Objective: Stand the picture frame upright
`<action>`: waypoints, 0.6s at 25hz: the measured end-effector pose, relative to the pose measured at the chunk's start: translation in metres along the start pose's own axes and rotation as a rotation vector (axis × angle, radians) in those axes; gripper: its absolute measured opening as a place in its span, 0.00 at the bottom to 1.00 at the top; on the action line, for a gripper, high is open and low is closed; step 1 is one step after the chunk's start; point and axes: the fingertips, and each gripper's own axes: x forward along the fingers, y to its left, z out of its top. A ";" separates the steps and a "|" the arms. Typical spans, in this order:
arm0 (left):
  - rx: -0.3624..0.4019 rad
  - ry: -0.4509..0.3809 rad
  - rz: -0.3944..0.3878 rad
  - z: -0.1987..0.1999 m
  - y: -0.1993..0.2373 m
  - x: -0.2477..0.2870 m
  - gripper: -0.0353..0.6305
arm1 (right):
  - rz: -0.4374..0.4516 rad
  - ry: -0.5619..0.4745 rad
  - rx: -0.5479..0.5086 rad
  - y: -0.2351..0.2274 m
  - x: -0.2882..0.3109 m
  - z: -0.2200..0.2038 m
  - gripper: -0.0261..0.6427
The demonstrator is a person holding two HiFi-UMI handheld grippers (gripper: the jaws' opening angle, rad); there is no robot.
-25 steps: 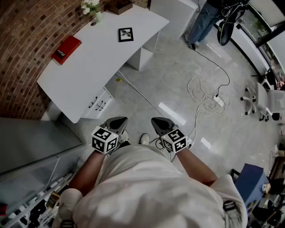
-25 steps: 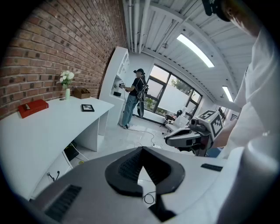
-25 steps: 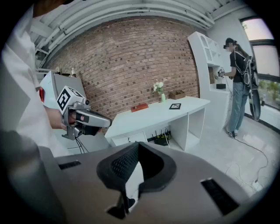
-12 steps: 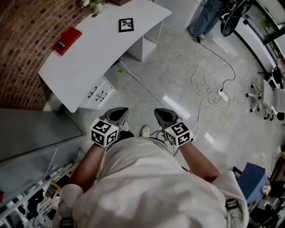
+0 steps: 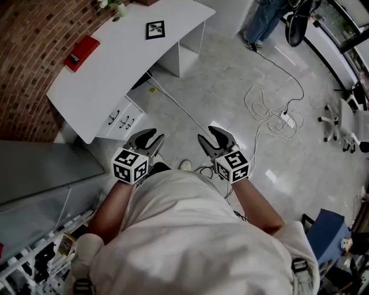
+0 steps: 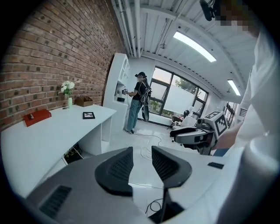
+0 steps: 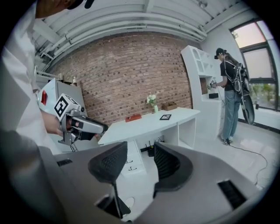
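The black picture frame (image 5: 155,29) lies flat on the far end of the white desk (image 5: 115,69), well ahead of me. It also shows as a small dark square in the left gripper view (image 6: 89,115) and in the right gripper view (image 7: 166,117). I hold both grippers close to my body above the floor, far from the desk. The left gripper (image 5: 151,137) (image 6: 141,149) is open with nothing between its pads. The right gripper (image 5: 209,135) (image 7: 140,145) is open and empty too. Both pairs of jaws have just been opening.
A red book (image 5: 81,52) and a vase of white flowers (image 5: 112,7) rest on the desk by the brick wall. A drawer unit (image 5: 118,121) stands under it. White cable (image 5: 271,115) loops across the floor. A person (image 5: 265,20) stands beyond the desk; a grey cabinet (image 5: 40,173) is at left.
Both grippers' jaws were shut and now stand apart. Both hands have moved a little forward toward the desk, and the view has shifted with them.
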 end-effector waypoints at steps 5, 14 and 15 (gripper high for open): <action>0.010 0.004 0.017 0.010 0.001 0.010 0.29 | -0.037 0.000 0.018 -0.022 -0.005 -0.003 0.30; -0.007 0.027 -0.013 0.020 0.020 0.041 0.25 | -0.037 0.056 0.032 -0.043 0.021 -0.005 0.30; -0.005 0.027 -0.021 0.024 0.023 0.047 0.25 | -0.041 0.058 0.032 -0.047 0.026 -0.003 0.30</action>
